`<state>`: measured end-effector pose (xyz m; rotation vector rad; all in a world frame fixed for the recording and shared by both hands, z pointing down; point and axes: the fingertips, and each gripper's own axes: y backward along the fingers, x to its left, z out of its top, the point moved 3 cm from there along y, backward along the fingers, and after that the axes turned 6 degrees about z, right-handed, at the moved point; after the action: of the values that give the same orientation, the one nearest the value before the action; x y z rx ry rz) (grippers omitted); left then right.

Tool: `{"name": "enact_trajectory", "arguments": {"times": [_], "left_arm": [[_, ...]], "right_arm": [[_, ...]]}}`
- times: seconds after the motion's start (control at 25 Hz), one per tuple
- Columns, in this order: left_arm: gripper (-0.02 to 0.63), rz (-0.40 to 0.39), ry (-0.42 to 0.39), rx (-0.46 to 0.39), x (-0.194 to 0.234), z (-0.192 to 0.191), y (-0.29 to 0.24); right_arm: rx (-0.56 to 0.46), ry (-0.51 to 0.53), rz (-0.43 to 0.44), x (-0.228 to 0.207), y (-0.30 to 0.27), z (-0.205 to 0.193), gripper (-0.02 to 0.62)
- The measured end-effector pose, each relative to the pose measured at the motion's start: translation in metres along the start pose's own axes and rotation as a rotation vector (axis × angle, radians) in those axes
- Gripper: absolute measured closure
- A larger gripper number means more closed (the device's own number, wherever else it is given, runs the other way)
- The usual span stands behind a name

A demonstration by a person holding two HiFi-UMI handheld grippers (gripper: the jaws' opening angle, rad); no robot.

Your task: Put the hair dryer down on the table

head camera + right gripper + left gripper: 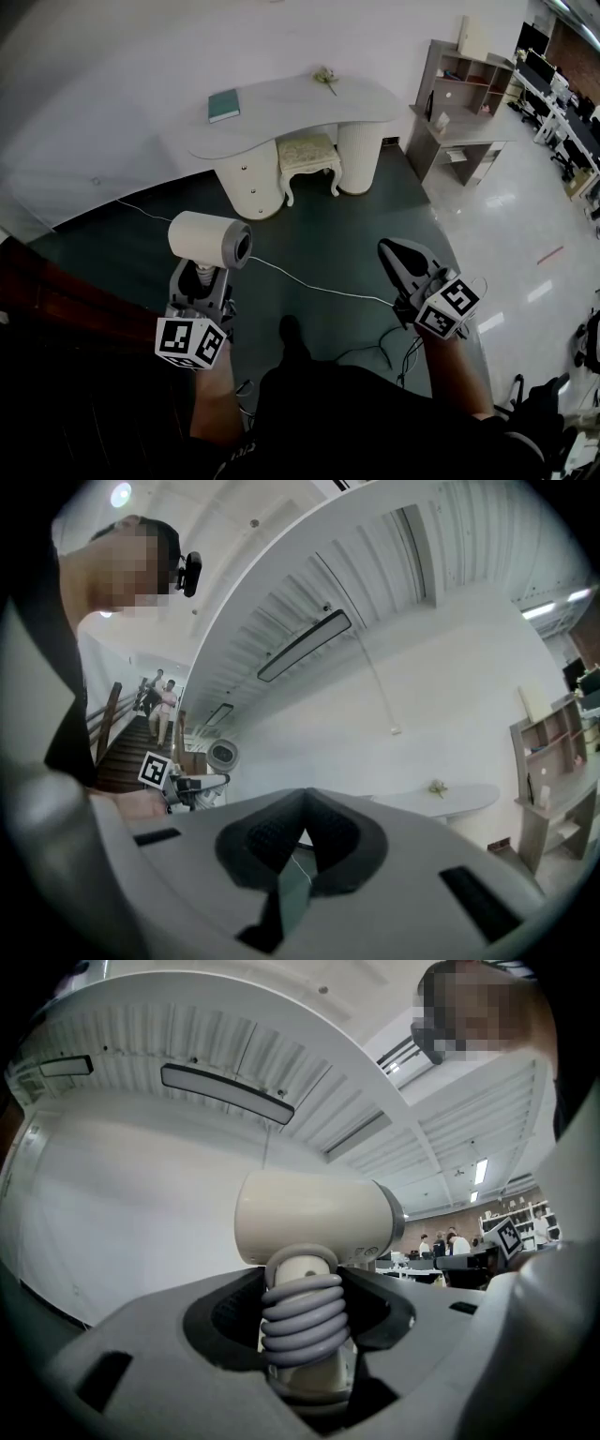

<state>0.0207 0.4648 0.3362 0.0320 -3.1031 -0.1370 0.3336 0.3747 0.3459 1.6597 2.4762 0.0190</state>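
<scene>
A cream hair dryer (pixel 208 240) with a grey nozzle stands upright over the dark floor in my left gripper (pixel 202 277), which is shut on its handle. In the left gripper view the jaws clamp the handle, wound with grey cord (pixel 302 1321), below the dryer's body (pixel 314 1218). My right gripper (pixel 398 251) hovers at the right, shut and holding nothing; its pads (pixel 323 841) meet in the right gripper view. The white curved table (pixel 291 117) stands well ahead by the wall.
On the table lie a green book (pixel 224 105) and a flower sprig (pixel 326 79). A cushioned stool (pixel 309 155) sits under it. A grey shelf desk (pixel 459 131) stands at the right. A white cable (pixel 309 281) crosses the floor. Wooden stairs (pixel 56 300) rise at the left.
</scene>
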Motion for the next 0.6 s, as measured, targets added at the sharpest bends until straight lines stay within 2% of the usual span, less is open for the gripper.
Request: {"name": "enact_trajectory", "arguments": {"times": [0.28, 0.6], "left_arm": [[0.379, -0.022, 0.018, -0.003, 0.033, -0.010, -0.050], [0.379, -0.046, 0.034, -0.008, 0.094, -0.013, -0.116]], "right_arm": [[0.022, 0.001, -0.023, -0.029, -0.044, -0.005, 0.591], [0.045, 0.007, -0.021, -0.066, -0.133, -0.002, 0.591]]}}
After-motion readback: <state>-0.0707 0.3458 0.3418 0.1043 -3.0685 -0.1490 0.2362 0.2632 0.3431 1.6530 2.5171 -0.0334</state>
